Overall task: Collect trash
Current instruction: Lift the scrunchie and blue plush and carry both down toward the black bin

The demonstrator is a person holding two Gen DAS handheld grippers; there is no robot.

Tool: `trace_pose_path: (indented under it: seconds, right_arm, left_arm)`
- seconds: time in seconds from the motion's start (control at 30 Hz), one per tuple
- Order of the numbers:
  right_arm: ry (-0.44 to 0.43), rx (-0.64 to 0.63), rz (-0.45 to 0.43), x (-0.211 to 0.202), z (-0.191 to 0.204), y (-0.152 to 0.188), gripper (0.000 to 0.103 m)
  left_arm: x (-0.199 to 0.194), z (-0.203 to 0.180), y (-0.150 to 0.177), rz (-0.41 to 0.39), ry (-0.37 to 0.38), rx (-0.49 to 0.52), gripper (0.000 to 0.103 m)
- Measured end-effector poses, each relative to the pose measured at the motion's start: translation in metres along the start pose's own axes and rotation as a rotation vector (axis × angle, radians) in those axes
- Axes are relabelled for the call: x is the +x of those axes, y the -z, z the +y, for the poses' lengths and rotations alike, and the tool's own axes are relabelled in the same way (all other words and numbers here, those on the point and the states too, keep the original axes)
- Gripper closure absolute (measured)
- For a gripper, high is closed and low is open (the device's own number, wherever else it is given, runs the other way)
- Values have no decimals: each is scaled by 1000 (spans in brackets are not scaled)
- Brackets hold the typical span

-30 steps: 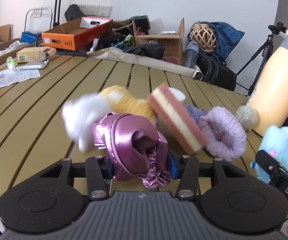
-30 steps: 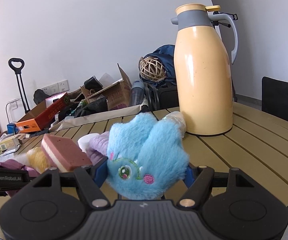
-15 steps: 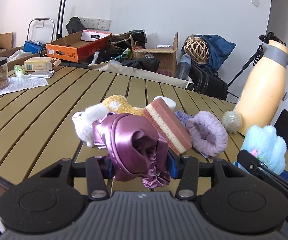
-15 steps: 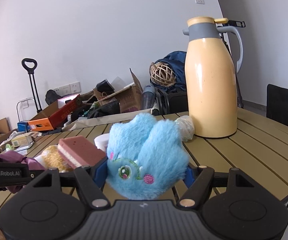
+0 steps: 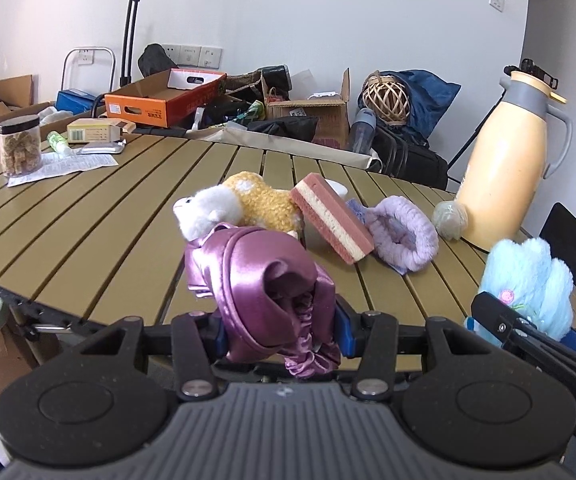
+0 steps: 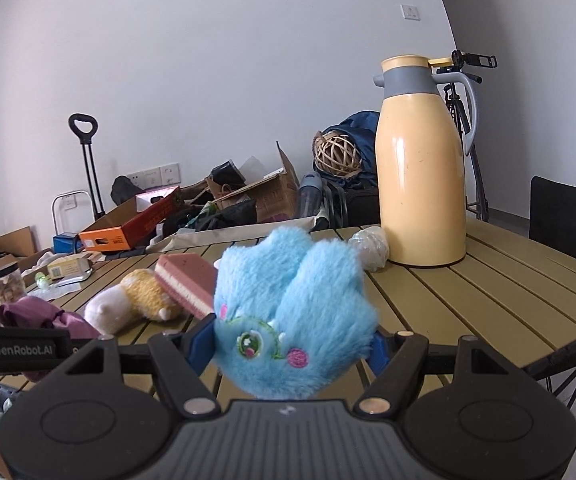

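My left gripper (image 5: 279, 332) is shut on a shiny purple satin cloth (image 5: 263, 284), held over the near edge of the slatted table (image 5: 87, 224). My right gripper (image 6: 288, 350) is shut on a fluffy blue plush toy (image 6: 292, 304), which also shows at the right of the left wrist view as the blue plush toy (image 5: 528, 280). On the table beyond lie a yellow-and-white plush animal (image 5: 239, 204), a pink-and-cream sponge (image 5: 332, 216), a lilac fuzzy band (image 5: 404, 232) and a crumpled plastic ball (image 5: 450, 218).
A tall yellow thermos jug (image 6: 420, 176) stands on the table at the right. A jar (image 5: 19, 146), papers and small boxes sit at the table's far left. Cardboard boxes, bags and a hand trolley crowd the floor by the wall. A black chair (image 6: 568, 224) is at the right.
Both grippers have drawn back from the pile toward the table's near edge, each still holding its item. The pile on the table looks farther away.
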State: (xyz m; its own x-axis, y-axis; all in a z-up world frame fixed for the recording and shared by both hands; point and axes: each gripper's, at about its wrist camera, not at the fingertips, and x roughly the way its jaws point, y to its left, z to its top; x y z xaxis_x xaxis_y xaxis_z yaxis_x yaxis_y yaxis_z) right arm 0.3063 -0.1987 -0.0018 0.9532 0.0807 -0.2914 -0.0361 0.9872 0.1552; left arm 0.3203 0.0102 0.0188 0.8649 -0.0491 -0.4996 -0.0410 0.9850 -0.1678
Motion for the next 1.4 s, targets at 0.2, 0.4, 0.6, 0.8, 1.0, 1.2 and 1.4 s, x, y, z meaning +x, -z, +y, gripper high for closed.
trace_pose_path:
  seconds: [0.2, 0.4, 0.6, 0.8, 1.0, 1.2, 1.4]
  right_arm:
    - [-16, -25, 10, -27, 1, 14, 32]
    - [-28, -57, 50, -49, 4, 32, 31]
    - [-40, -87, 91, -65, 11, 49, 32]
    - [-54, -112, 139, -75, 15, 67, 32]
    - [-62, -134, 207, -77, 16, 85, 32]
    - [-60, -149, 274, -72, 16, 102, 32]
    - [-53, -165, 335, -64, 15, 119, 32]
  left_arm:
    - [-29, 5, 14, -18, -7, 13, 55]
    - [-54, 10, 31, -13, -18, 26, 54]
    - [-72, 17, 51, 8, -33, 40, 54]
    - [-84, 23, 71, 32, -46, 56, 54]
    - [-79, 31, 91, 83, -62, 60, 54]
    - [-66, 40, 107, 135, -84, 56, 54]
    - [-52, 51, 123, 185, -105, 57, 54]
